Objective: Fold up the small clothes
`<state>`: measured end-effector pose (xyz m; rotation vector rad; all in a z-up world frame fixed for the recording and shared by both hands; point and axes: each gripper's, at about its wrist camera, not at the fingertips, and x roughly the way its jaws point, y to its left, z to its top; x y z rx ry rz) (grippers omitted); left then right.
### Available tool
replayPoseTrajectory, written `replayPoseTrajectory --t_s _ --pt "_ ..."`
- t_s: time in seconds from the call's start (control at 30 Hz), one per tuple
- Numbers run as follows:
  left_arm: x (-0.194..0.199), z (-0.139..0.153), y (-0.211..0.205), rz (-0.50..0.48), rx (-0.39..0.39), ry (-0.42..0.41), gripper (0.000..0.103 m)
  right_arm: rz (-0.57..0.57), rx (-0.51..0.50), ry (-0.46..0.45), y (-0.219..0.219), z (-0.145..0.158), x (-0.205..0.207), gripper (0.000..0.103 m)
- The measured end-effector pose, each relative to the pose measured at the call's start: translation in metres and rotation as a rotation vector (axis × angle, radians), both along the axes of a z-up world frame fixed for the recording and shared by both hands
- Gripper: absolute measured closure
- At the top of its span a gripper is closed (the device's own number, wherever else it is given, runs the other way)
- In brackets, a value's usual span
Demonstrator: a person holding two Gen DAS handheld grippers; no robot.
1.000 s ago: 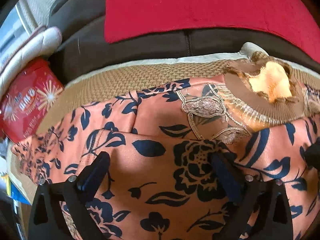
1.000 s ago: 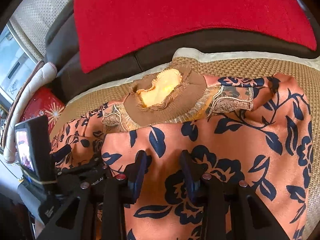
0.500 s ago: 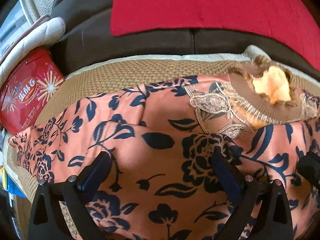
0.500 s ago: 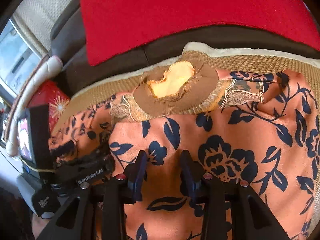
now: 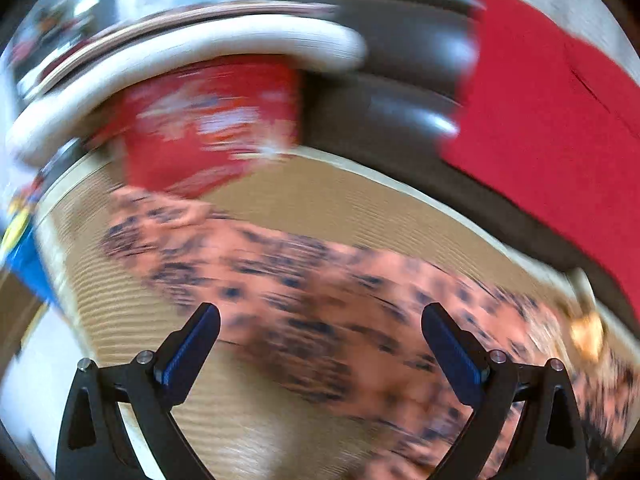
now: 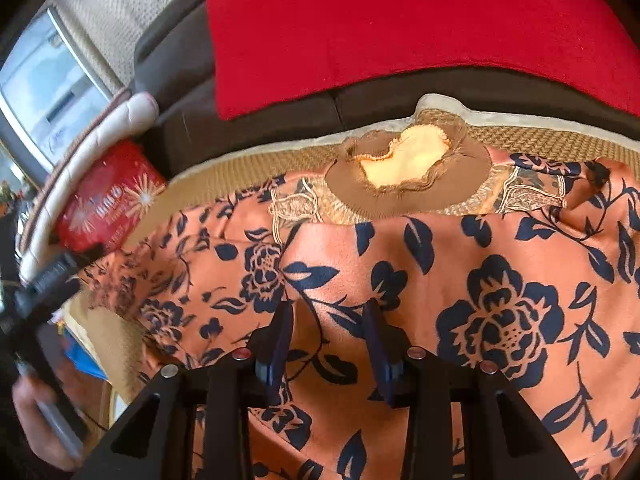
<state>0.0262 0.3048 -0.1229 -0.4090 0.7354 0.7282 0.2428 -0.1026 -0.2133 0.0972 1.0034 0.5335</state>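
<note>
A salmon-pink garment with navy flowers (image 6: 440,280) and a brown knit collar (image 6: 408,184) lies on a woven tan mat (image 6: 540,138). Its bottom part is folded up toward the collar. My right gripper (image 6: 328,320) hovers just above the folded cloth, jaws partly apart and holding nothing. My left gripper (image 5: 320,328) is wide open and empty; in its blurred view the garment's left sleeve (image 5: 200,248) stretches across the mat (image 5: 320,208) below the fingers. The left gripper also shows at the left edge of the right wrist view (image 6: 44,292).
A red cushion (image 6: 400,28) lies on the dark sofa (image 6: 180,128) behind the mat. A red tin (image 6: 104,204) and a white padded rim (image 6: 100,132) sit at the mat's left end. A blue item (image 5: 24,260) lies at the left edge.
My left gripper has swung away to the left, off the folded body toward the sleeve end; its view is motion-blurred. The right gripper has stayed over the fold, a little closer.
</note>
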Motion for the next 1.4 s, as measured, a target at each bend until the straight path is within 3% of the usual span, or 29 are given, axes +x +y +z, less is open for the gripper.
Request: replayPoseTrajectory --t_s 0.1,0.2,0.33,0.4,0.5,0.6,0.83,0.87,0.93,1.03,1.2,1.4 --pt "-0.035 -0.009 0.057 0.166 -0.057 -0.069 0.002 0.004 0.013 0.004 0.004 -0.002 0.001 0.053" --pt "-0.069 -0.029 0.107 0.308 -0.146 -0.137 0.002 -0.003 0.013 0.006 0.005 -0.005 0.001 0.052" --pt "-0.089 -0.053 0.141 0.34 -0.293 -0.186 0.003 0.004 -0.012 -0.004 0.011 -0.006 0.001 0.05" --pt "-0.087 -0.066 0.147 0.326 -0.361 -0.171 0.005 0.008 -0.022 -0.007 0.013 -0.007 0.002 0.05" --pt "-0.089 -0.078 0.152 0.341 -0.439 -0.185 0.022 0.003 -0.03 -0.007 0.016 -0.007 0.002 0.049" --pt "-0.093 -0.089 0.161 0.374 -0.499 -0.221 0.024 0.006 -0.036 -0.01 0.016 -0.007 0.002 0.049" --pt "-0.093 -0.095 0.181 0.396 -0.494 -0.315 0.026 0.018 -0.033 -0.006 0.015 -0.007 0.001 0.049" --pt "-0.093 -0.095 0.183 0.388 -0.5 -0.346 0.03 0.02 -0.034 -0.006 0.015 -0.007 0.001 0.049" --pt "-0.09 -0.098 0.187 0.355 -0.533 -0.383 0.07 0.023 -0.036 -0.005 0.015 -0.007 0.002 0.049" --pt "-0.083 -0.107 0.192 0.346 -0.558 -0.384 0.094 0.025 -0.037 -0.005 0.016 -0.007 0.001 0.049" --pt "-0.081 -0.096 0.185 0.319 -0.518 -0.429 0.097 0.028 -0.036 -0.007 0.015 -0.007 0.001 0.049" --pt "-0.048 -0.049 0.14 0.115 -0.386 -0.46 0.098 0.023 -0.02 0.001 0.013 -0.006 0.001 0.049"
